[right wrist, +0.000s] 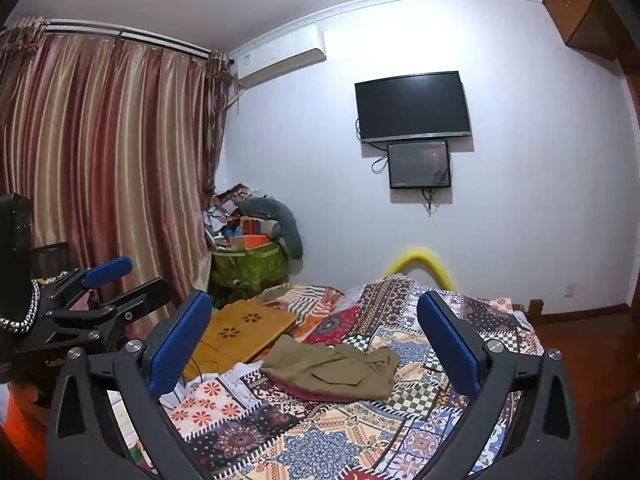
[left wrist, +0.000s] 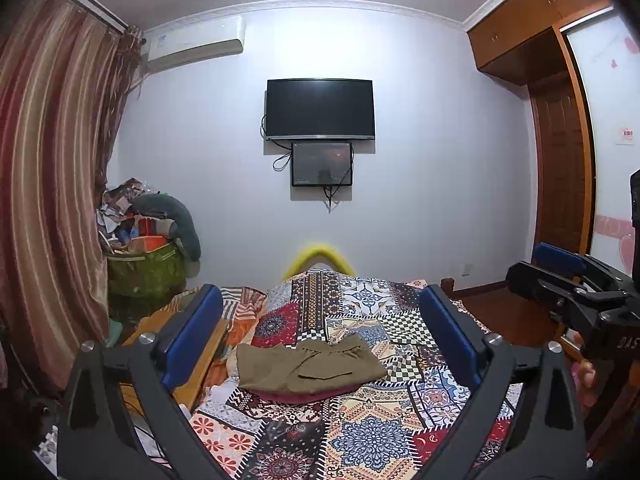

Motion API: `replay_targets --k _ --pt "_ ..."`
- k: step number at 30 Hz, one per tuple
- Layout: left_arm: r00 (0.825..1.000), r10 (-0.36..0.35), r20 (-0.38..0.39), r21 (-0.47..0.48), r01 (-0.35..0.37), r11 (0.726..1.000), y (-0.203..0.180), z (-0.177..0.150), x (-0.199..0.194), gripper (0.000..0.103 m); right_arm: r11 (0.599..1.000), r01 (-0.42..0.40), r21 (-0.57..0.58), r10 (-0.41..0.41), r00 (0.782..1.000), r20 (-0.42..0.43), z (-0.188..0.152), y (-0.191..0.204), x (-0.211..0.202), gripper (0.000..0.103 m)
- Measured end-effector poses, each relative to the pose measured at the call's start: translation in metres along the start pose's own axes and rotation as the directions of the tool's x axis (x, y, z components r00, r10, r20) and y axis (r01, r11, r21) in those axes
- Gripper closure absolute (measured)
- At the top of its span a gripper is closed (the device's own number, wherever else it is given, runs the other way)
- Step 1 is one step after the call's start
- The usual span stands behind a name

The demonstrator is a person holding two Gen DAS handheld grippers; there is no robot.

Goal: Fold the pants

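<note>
Bed: a patchwork quilt [left wrist: 360,412] covers it, busy squares of red, blue, cream and black checks; I take the quilt as my landmark.
Pants: the olive pants [left wrist: 308,366] lie folded into a flat, compact bundle near the middle of the quilt, a slit pocket showing on top; something dark red peeks from under their near edge. From the right wrist view the pants [right wrist: 334,372] sit the same way, apart from both tools.
Lap desk: a wooden lap desk [right wrist: 240,332] with flower cut-outs rests at the quilt's left edge.
Far wall: beyond the quilt's far end hangs a dark television [left wrist: 320,108], a smaller screen [left wrist: 322,164] just beneath, cables dangling.
Corner: left of the quilt stands a green bag [left wrist: 144,276] heaped with clutter, beside striped red and gold curtains [left wrist: 52,184]; an air conditioner [left wrist: 196,46] sits high above.
Right side: a wooden wardrobe [left wrist: 532,28] and door stand right of the quilt.
Left gripper: the left gripper [left wrist: 320,344] hangs above the quilt's near end, pointing almost level, blue pads spread wide, nothing between them.
Right gripper: the right gripper [right wrist: 314,344] hangs alongside, equally wide apart and empty-handed; a hand [left wrist: 588,384] shows on its grip.
Tool build: matte black frames, silver bolts, ribbed blue pads.
</note>
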State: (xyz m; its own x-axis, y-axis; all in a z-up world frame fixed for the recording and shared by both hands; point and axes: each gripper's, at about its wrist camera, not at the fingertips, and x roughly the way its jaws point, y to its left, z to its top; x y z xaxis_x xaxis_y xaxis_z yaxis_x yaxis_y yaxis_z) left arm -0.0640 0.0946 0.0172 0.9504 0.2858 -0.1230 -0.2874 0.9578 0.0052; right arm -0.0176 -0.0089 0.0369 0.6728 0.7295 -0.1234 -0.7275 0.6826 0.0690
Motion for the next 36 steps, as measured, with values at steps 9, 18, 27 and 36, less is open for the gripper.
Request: replay_targets --k 9,18,27,36 --pt "1.000 -0.006 -0.023 -0.025 0.006 1.000 0.004 -0.004 0.006 0.003 1.000 0.016 0.010 -0.016 1.000 -0.018 -0.006 -0.001 -0.001 0.001" --pt "0.999 -0.011 -0.035 -0.039 0.010 0.999 0.005 -0.005 0.011 0.003 1.000 0.022 0.015 -0.021 1.000 -0.016 -0.006 -0.004 -0.006 0.000" --pt "0.999 -0.020 -0.036 -0.038 0.019 0.999 0.005 -0.006 0.010 0.003 1.000 0.023 0.014 -0.023 1.000 -0.017 -0.005 -0.003 -0.008 0.000" --pt "0.999 -0.031 -0.039 -0.033 0.030 0.999 0.003 -0.008 0.010 0.003 1.000 0.024 0.013 -0.023 1.000 -0.016 -0.005 -0.004 -0.009 0.000"
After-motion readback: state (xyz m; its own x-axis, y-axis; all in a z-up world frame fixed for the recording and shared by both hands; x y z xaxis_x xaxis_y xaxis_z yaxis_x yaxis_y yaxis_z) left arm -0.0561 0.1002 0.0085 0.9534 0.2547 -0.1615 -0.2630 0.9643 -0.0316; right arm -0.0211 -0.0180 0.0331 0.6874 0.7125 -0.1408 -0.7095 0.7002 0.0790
